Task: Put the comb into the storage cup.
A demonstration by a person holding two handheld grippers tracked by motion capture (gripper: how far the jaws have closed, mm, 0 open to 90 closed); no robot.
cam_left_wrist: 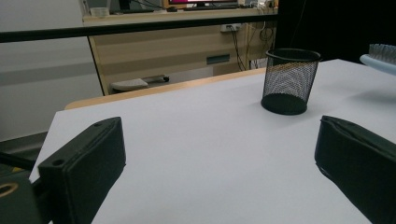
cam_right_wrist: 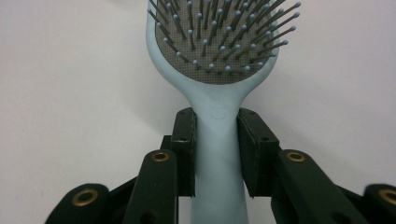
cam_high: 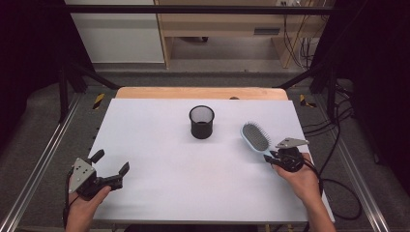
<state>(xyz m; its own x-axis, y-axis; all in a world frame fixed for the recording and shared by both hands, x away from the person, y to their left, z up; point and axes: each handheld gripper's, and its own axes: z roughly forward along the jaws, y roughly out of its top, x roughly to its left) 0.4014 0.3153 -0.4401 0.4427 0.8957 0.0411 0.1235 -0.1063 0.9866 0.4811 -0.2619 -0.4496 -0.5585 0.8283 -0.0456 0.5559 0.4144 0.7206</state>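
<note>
A light blue hairbrush [cam_high: 256,137] with a grey bristle pad lies at the right side of the white table, bristles up. My right gripper [cam_high: 273,155] is shut on its handle [cam_right_wrist: 216,140], both jaws pressed against the handle's sides just below the head. A black mesh cup [cam_high: 201,122] stands upright near the table's middle back; in the left gripper view the mesh cup [cam_left_wrist: 290,80] is ahead and to the right. At the front left corner, my left gripper [cam_high: 111,168] is open and holds nothing, its wide-spread fingers [cam_left_wrist: 86,163] low over the table.
The white tabletop [cam_high: 159,145] has a wooden strip along its far edge [cam_high: 193,93]. Metal frame rails run along both sides. Cables trail on the floor at the right. A wooden desk stands beyond the table.
</note>
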